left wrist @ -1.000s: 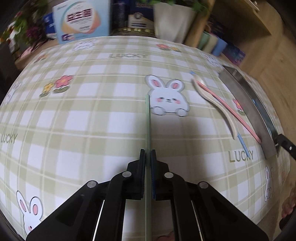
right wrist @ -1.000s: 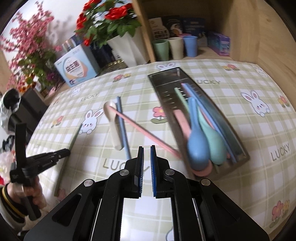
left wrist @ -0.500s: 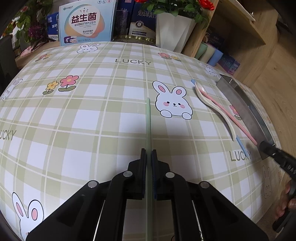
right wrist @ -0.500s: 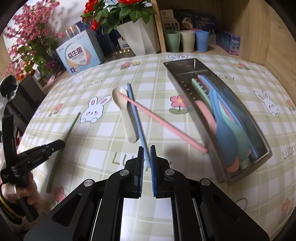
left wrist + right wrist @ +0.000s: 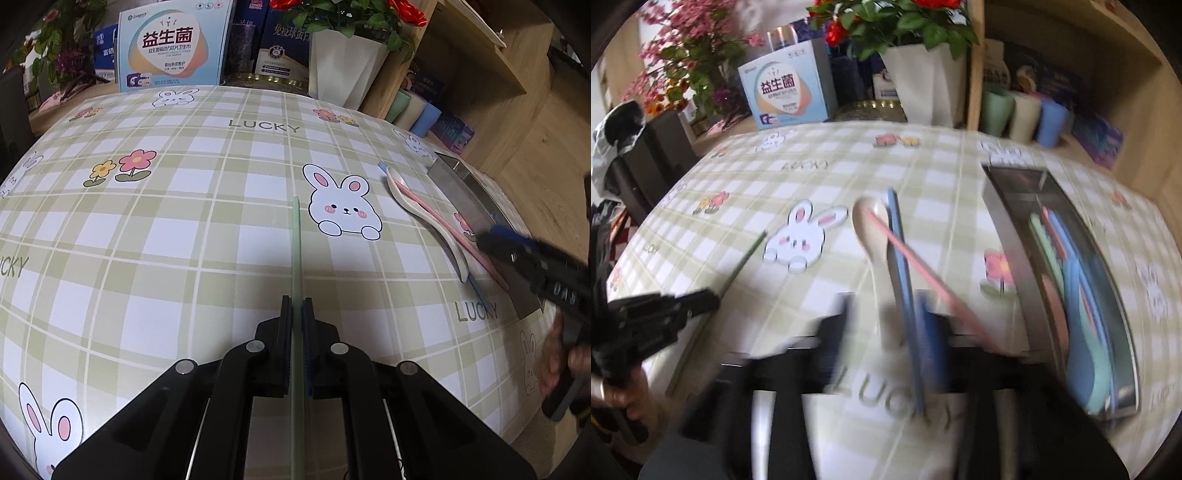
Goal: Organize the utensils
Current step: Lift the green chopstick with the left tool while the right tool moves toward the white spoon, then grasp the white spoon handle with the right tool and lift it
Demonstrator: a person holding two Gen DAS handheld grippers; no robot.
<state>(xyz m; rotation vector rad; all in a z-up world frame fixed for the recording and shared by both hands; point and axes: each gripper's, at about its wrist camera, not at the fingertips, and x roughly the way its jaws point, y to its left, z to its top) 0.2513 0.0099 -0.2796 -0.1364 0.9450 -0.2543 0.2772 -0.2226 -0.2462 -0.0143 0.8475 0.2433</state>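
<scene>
My left gripper (image 5: 296, 306) is shut on a thin green chopstick (image 5: 295, 240) whose far end points across the checked tablecloth. The right wrist view shows that gripper (image 5: 701, 301) and the green chopstick (image 5: 748, 258) at the left. My right gripper (image 5: 888, 317) is blurred and its jaws are opening. Between them lie the cream spoon's (image 5: 871, 225) handle and a blue chopstick (image 5: 897, 251), with no pad pressing on either. A pink chopstick (image 5: 916, 258) lies across both. The metal tray (image 5: 1008, 236) at the right holds several coloured utensils.
A white flower pot (image 5: 923, 85), a blue-and-white box (image 5: 786, 92) and three cups (image 5: 1023, 114) stand behind the table, beside a wooden shelf. In the left wrist view the right gripper (image 5: 491, 240) reaches in over the tray (image 5: 461, 195), a hand behind it.
The right gripper has slid left from the tray to over the spoon and blue chopstick, and its jaws have parted. The left gripper still holds the green chopstick in place.
</scene>
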